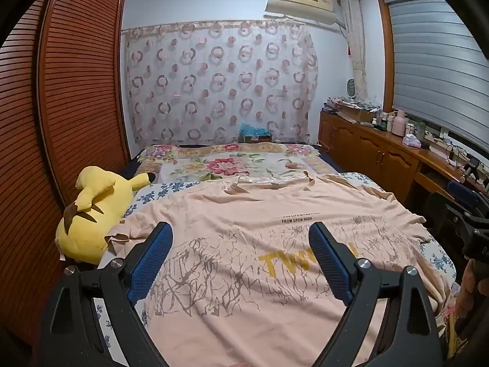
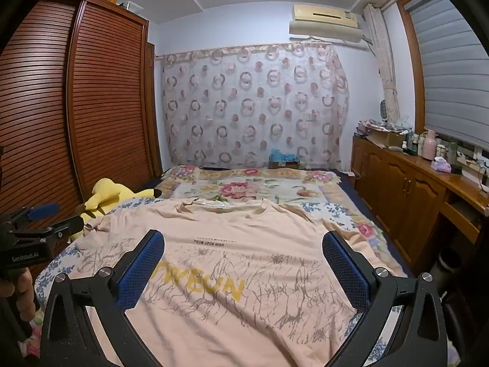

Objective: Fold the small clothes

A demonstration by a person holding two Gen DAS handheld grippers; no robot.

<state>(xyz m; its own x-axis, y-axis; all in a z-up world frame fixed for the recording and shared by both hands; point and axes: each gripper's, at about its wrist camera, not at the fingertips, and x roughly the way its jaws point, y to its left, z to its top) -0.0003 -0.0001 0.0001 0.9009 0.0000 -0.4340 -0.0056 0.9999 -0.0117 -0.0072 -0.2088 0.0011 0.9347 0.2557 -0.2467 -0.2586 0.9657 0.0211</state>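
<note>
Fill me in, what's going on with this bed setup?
A person holds tongs in each hand over a peach T-shirt spread flat, print side up, on the bed. The left tongs and right tongs are both wide open above the shirt, gripping nothing. No fold is made yet. A yellow plush toy lies at the shirt's left edge.

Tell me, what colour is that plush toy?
Yellow, with dark markings: the plush toy shows best in the left wrist view.
</note>
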